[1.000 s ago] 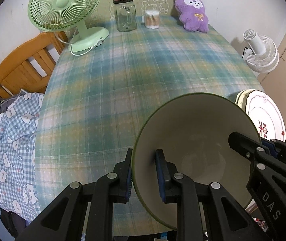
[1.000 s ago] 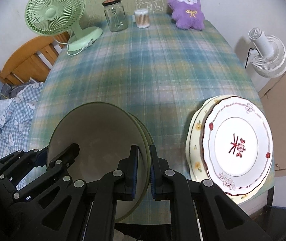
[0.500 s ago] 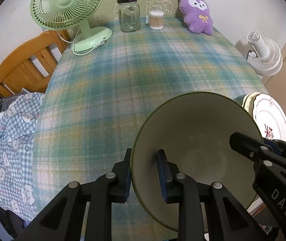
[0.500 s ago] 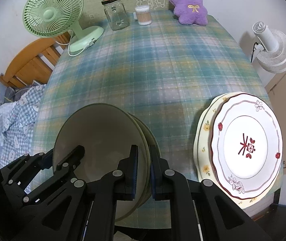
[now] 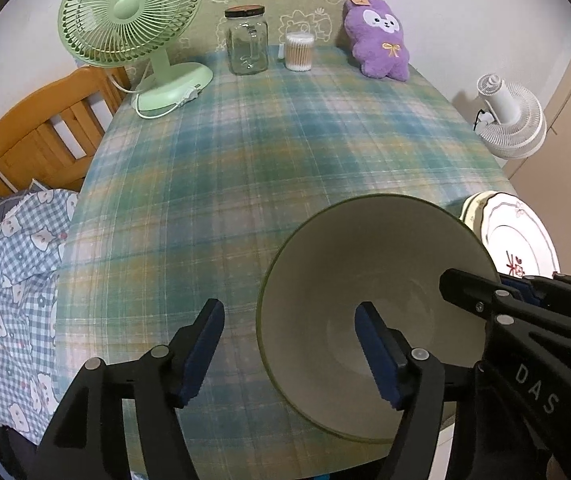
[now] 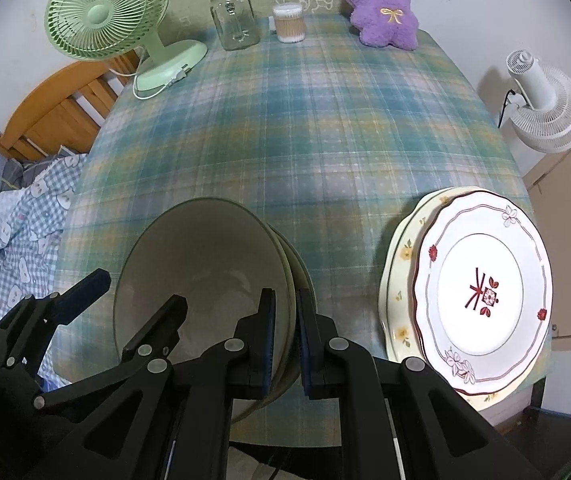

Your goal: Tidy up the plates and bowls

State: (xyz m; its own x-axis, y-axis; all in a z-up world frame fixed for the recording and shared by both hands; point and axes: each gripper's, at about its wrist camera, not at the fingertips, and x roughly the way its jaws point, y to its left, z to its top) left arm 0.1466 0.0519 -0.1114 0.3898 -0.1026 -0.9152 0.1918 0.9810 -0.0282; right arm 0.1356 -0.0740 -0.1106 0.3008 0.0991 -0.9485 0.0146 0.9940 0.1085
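Left wrist view: the left gripper [image 5: 289,344] has let go, jaws opening wide around the near rim of the cream, green-rimmed ceramic bowl [image 5: 369,280], pads clear of it. Right wrist view: the right gripper [image 6: 285,338] stays clamped on the far rim, the bowl nested in another on the plaid tablecloth [image 6: 305,128], beside the stacked floral plates [image 6: 481,284], so stacking looks about done.

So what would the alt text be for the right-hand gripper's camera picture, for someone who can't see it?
The right gripper is shut on the rim of stacked cream bowls near the front edge of a plaid-covered table, while the left gripper straddles the opposite rim, its jaws opening. Two decorated plates sit stacked to the right.
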